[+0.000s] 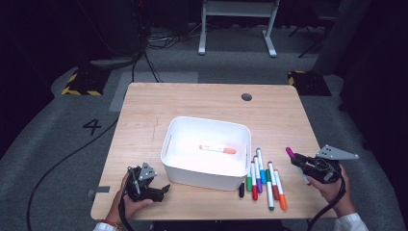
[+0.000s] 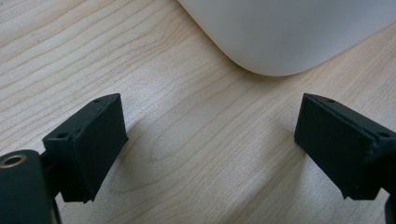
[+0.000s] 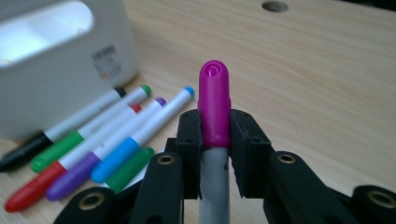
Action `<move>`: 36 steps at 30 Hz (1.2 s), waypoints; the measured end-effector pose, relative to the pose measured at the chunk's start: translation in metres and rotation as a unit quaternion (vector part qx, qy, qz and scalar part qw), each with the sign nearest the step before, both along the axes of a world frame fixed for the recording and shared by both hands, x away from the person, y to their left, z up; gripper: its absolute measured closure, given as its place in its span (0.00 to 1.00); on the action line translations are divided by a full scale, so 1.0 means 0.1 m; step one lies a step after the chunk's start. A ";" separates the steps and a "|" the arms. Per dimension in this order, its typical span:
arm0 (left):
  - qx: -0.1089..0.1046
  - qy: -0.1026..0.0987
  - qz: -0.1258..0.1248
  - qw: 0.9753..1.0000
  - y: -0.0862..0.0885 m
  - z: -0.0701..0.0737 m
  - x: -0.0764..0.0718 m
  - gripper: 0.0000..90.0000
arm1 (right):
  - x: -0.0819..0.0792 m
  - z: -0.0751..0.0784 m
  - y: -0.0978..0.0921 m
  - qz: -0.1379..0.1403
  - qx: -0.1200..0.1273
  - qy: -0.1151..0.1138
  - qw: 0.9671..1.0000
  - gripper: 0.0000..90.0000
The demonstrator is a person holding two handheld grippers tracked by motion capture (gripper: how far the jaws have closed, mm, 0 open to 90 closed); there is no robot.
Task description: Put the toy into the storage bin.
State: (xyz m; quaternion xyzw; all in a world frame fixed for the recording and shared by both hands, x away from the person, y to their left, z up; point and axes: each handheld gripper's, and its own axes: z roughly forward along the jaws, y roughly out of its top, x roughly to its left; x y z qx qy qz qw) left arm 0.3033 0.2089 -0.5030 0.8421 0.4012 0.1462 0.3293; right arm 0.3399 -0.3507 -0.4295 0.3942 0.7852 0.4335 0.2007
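High view first: the right gripper [image 1: 299, 159] is at about 4 o'clock on the wooden surface [image 1: 202, 103], held in a hand [image 1: 332, 187]. Its jaws pinch a pink pen [image 1: 290, 152], and the pink cap sticks out past the jaws toward 10 o'clock. Right gripper view shows the pink pen [image 3: 214, 105] close up: the two black jaws press on both sides of the cap, and the grey body runs back between them. A white bin [image 1: 207, 152] sits in the middle of the surface, and an orange pen [image 1: 218, 149] lies flat inside it. A row of pens [image 1: 263, 180] lies on the surface just beside the bin, at about 5 o'clock from it, between the bin and the right gripper. Their caps are black, green, red, purple, blue and orange. Right gripper view shows the same pens [image 3: 88, 144] side by side, touching each other, next to the bin [image 3: 60, 60]. Over at 7 o'clock the left gripper [image 1: 166, 188] rests low near the bin's corner. Left gripper view shows its jaws spread wide apart with bare wood between them, and the bin's round corner [image 2: 280, 32] is just ahead.
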 end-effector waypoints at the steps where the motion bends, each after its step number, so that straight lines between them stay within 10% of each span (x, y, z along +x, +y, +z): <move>1: -0.002 0.002 -0.001 1.000 0.00 0.00 0.00 0.10 | 0.02 0.04 0.02 0.008 -0.002 -0.006 1.000 0.83; 22: 0.000 0.000 0.000 1.000 0.00 0.00 0.00 0.10 | 0.22 0.89 0.96 0.124 0.005 -0.067 0.990 0.83; 36: 0.000 0.000 -0.001 1.000 0.00 0.00 0.00 0.10 | 0.28 1.14 1.53 0.177 -0.009 -0.067 0.982 0.83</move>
